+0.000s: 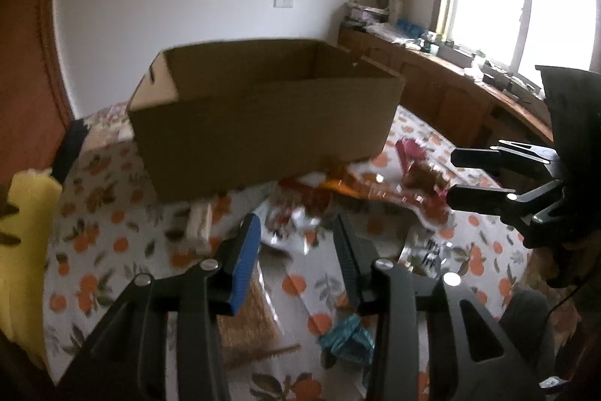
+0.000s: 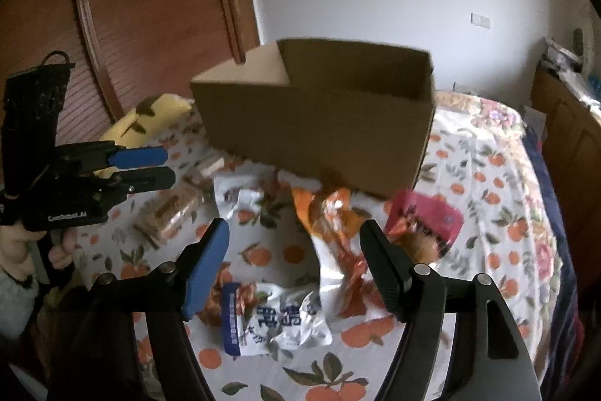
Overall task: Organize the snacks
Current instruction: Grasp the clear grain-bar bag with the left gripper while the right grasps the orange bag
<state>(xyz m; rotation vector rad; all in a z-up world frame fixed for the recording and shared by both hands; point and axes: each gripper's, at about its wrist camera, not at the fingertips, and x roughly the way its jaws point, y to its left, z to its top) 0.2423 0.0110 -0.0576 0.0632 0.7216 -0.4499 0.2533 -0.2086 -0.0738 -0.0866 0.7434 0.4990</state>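
1. The left gripper (image 1: 296,239) has its jaws partly apart, a narrow gap with nothing between them, above the snack packets on the tablecloth (image 1: 94,235).
2. The right gripper (image 2: 296,243) has its jaws wide and empty, over a white and blue packet (image 2: 270,318) and an orange packet (image 2: 330,217).
3. The cardboard box (image 2: 319,134) stands open on the far side, just beyond the packets; a pink packet (image 2: 428,217) lies near its right corner.
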